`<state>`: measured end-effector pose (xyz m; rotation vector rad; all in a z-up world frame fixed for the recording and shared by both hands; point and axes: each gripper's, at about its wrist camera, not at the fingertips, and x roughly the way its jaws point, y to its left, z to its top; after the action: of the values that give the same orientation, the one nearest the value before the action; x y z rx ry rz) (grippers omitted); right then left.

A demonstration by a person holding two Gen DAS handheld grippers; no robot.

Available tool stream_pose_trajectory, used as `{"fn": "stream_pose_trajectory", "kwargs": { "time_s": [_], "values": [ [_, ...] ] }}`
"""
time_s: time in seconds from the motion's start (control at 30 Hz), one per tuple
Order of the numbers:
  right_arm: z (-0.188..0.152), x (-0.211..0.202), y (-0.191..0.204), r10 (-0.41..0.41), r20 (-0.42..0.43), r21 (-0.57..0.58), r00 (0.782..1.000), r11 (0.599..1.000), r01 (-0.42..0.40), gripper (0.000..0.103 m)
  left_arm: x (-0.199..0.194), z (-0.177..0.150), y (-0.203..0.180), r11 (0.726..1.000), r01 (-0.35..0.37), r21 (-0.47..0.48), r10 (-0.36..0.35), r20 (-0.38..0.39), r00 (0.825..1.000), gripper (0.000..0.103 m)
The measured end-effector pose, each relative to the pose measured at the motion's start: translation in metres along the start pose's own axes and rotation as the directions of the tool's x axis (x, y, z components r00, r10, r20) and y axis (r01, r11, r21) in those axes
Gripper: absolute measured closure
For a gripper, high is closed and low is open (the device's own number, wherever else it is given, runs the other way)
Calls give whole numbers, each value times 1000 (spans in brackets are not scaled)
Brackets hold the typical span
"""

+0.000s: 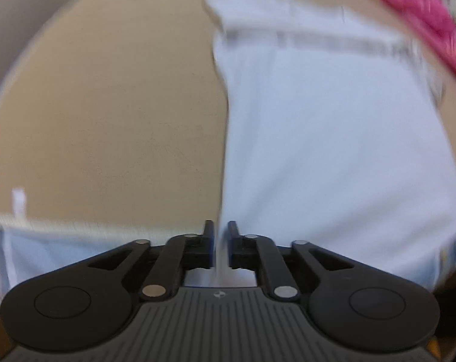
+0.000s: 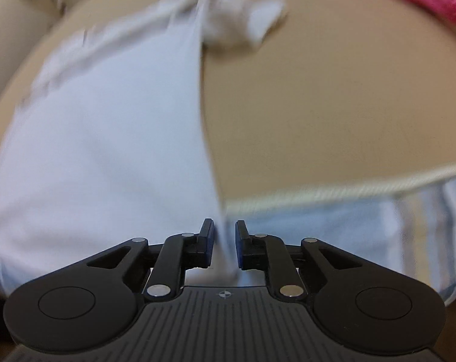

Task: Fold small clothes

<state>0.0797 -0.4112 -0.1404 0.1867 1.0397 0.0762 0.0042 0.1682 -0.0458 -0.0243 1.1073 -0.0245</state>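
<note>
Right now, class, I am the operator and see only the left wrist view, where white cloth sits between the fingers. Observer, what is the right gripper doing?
Observer: The right gripper also pinches an edge of the white garment, its jaws nearly closed.
Operator: How does the garment's far end look from there?
Observer: It is bunched into a crumpled knot on the tan table, not flat.
Operator: Anything beside that gripper?
Observer: A pale blue striped cloth with a cream corded edge lies to its right.
</note>
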Motion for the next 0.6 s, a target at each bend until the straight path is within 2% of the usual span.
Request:
{"fn": "stream_pose_trajectory", "kwargs": {
  "time_s": [0.03, 0.07, 0.1, 0.17, 0.23, 0.3, 0.4, 0.47, 0.5, 0.57, 0.6],
  "values": [
    [4, -9, -2, -6, 59, 23, 998, 1000, 4, 81, -10, 6, -2, 1000, 8, -6, -8, 68, 998, 80],
    [9, -17, -4, -5, 116, 48, 993, 999, -1, 77, -17, 10, -6, 1000, 26, -8, -25, 111, 993, 79],
    [13, -24, -5, 11, 170, 76, 985, 997, -25, 75, -20, 14, -12, 998, 58, -7, -57, 138, 989, 79],
    [21, -25, -1, 76, 222, 88, 972, 991, -98, 71, -19, 20, -24, 995, 104, 8, -104, 140, 985, 79],
    [27, -18, 10, 159, 223, 67, 962, 982, -178, 69, -10, 29, -41, 993, 113, 38, -117, 134, 984, 79],
    [35, -6, 24, 176, 199, 29, 964, 982, -185, 68, -2, 36, -52, 992, 112, 54, -119, 135, 984, 79],
    [47, 3, 35, 133, 181, -4, 974, 991, -134, 68, 20, 41, -63, 991, 127, 42, -130, 87, 988, 79],
    [60, 2, 28, 131, 211, 42, 969, 989, -142, 68, 51, 39, -81, 995, 81, 66, -80, -16, 997, 77],
    [70, 1, 21, 122, 235, 85, 964, 986, -145, 68, 67, 36, -86, 995, 35, 94, -26, -90, 996, 77],
    [92, 12, 5, 93, 261, 161, 961, 977, -138, 68, 72, 35, -94, 992, 1, 126, 11, -91, 996, 75],
    [101, 16, -4, 76, 268, 205, 961, 970, -134, 68, 71, 38, -98, 991, 6, 134, 4, -75, 997, 73]
  ]
}}
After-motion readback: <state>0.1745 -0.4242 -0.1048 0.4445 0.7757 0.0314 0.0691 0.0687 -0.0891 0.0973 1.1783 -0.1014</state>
